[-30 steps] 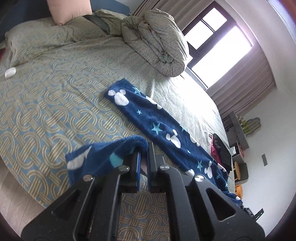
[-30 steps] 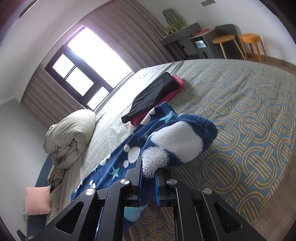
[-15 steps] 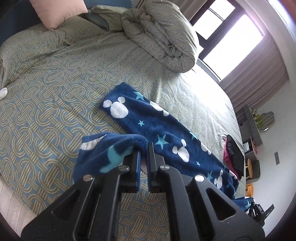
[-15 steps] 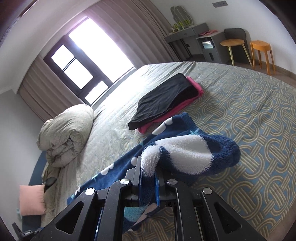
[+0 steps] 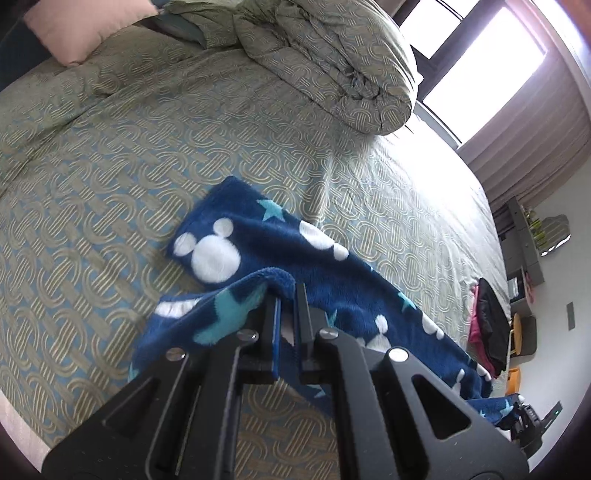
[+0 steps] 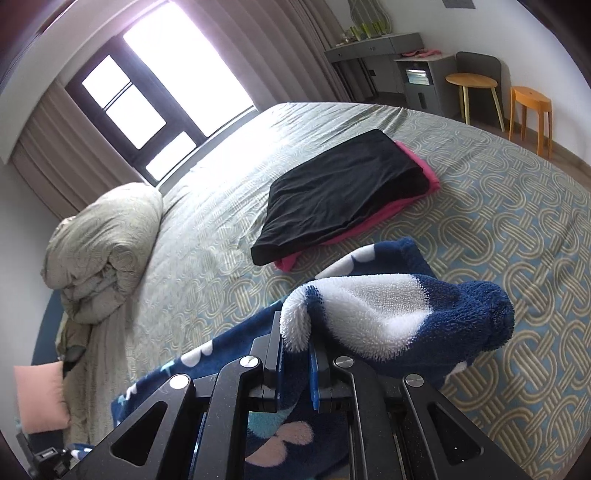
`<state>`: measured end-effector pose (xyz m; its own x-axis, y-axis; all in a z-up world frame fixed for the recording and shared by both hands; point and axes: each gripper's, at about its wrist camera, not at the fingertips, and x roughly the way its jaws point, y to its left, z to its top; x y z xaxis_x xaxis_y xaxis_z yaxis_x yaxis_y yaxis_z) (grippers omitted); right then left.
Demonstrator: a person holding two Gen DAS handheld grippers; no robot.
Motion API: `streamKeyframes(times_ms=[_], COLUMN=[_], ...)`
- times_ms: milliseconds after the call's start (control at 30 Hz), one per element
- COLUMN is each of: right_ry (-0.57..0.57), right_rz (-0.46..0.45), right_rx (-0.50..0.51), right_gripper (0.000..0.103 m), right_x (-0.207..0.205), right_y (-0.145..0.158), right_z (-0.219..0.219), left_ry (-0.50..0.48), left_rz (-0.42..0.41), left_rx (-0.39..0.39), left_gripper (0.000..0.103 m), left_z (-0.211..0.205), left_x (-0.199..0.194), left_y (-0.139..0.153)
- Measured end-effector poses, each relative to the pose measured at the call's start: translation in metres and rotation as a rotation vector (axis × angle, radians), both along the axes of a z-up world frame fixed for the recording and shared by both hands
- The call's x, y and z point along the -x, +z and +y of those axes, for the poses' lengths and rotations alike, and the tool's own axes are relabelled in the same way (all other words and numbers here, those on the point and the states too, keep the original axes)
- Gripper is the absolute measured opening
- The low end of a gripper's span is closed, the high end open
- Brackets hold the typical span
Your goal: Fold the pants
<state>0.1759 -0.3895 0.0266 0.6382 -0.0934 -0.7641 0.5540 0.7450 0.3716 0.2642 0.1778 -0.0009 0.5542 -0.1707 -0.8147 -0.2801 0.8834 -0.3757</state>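
Partly hidden pants (image 5: pixel 258 254), gripper (image 5: pixel 286 295) — gripper (image 6: pixel 295 332)

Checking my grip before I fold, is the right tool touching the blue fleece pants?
Touching. The right wrist view shows the right tool shut on the blue fleece pants, fabric pinched between its fingers.

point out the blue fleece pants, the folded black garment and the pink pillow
blue fleece pants (image 5: pixel 258 240): left wrist view, flat leg on the bed
folded black garment (image 6: pixel 343 192): right wrist view, middle of its top face
pink pillow (image 5: pixel 88 29): left wrist view, pillow's face
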Motion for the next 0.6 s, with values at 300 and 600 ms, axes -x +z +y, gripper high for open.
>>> streamKeyframes(times_ms=[300, 600], right_ry=[-0.017, -0.019], right_rz=[0.095, 0.235], right_rx=[-0.004, -0.029], right_gripper=[0.009, 0.01], right_x=[-0.042, -0.088], right_y=[-0.023, -0.06], right_z=[-0.015, -0.025], left_ry=[-0.011, -0.01], left_rz=[0.094, 0.192], left_rx=[-0.034, -0.083], left_gripper=[0.007, 0.007], left_z=[-0.016, -0.032], left_x=[-0.058, -0.114], left_y=[-0.021, -0.048])
